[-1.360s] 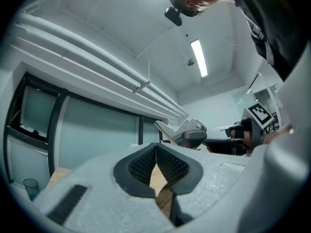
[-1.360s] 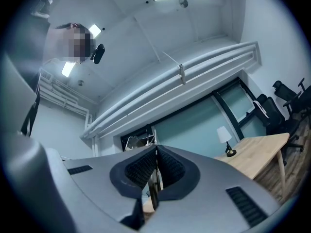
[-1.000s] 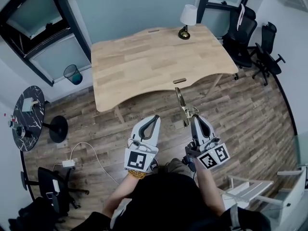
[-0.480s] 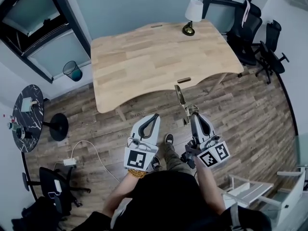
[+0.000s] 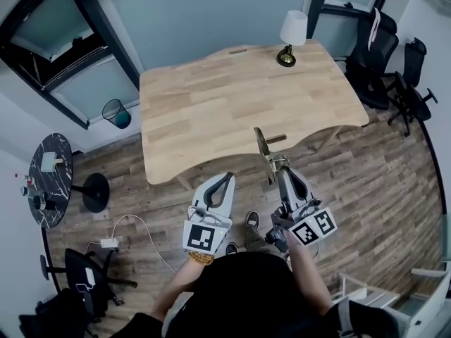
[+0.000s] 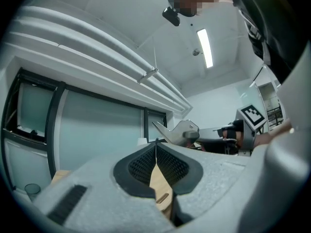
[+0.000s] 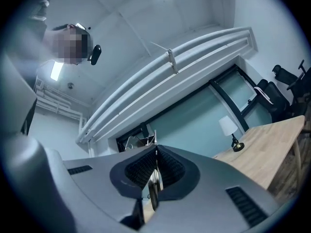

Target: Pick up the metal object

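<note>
The metal object [image 5: 266, 151], a thin brass-and-steel piece, sticks up and forward out of my right gripper [image 5: 282, 172], whose jaws are shut on its lower end. It hangs in the air over the wooden floor, just short of the table's near edge. In the right gripper view a thin metal strip [image 7: 154, 187] sits pinched between the pads, and the metal object's top [image 7: 137, 141] pokes out past the right gripper [image 7: 155, 150]. My left gripper [image 5: 227, 179] is beside it, shut on nothing. In the left gripper view the left gripper [image 6: 156, 144] has its pads touching, with the metal object [image 6: 178, 132] to the right.
A wooden table [image 5: 239, 104] stands ahead with a small lamp [image 5: 290, 37] at its far right corner. Black office chairs [image 5: 384, 55] stand to the right. At the left are a bin [image 5: 117, 113] and a round dark side table [image 5: 46, 182]. A cable with an adapter [image 5: 111, 242] lies on the floor.
The table and lamp have drifted right and slightly down in the head view. Both grippers keep their places and stay shut, with the metal object still held in the right one.
</note>
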Available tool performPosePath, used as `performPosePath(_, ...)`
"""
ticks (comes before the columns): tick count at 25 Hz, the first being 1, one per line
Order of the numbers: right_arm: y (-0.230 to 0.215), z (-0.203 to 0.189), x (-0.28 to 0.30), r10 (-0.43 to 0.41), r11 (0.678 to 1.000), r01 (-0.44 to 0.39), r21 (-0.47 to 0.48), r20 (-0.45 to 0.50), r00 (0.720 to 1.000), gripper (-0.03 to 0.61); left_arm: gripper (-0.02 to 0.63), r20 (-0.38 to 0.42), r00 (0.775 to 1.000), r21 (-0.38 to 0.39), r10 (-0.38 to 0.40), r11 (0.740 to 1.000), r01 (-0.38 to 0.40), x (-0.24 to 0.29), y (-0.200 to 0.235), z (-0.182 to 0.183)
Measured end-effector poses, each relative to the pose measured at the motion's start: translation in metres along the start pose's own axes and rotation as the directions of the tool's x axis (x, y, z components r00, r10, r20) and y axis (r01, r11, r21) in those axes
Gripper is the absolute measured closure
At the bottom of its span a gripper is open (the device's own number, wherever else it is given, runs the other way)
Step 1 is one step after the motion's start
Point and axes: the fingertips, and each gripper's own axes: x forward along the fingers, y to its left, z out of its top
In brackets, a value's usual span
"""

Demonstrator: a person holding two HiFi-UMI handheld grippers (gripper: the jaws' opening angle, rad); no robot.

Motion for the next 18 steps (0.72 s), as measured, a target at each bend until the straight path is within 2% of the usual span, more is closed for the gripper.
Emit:
performPosePath(11, -0.096, 0.018, 0.032, 0.041, 0.998, -0.041, 0.05, 0.001, 0.999, 0.573, 0.595, -0.056, 0.997, 0.055, 0.049, 0.997, -0.046, 0.086, -0.003, -0.005)
performPosePath(18, -0.141, 0.013, 0.035, 0.005, 0.997, -0.003, 0.075, -0.021, 1.0, 0.574, 0.595, -0.077, 0.995, 0.039, 0.063, 0.997, -0.06, 0.122, -0.001, -0.02)
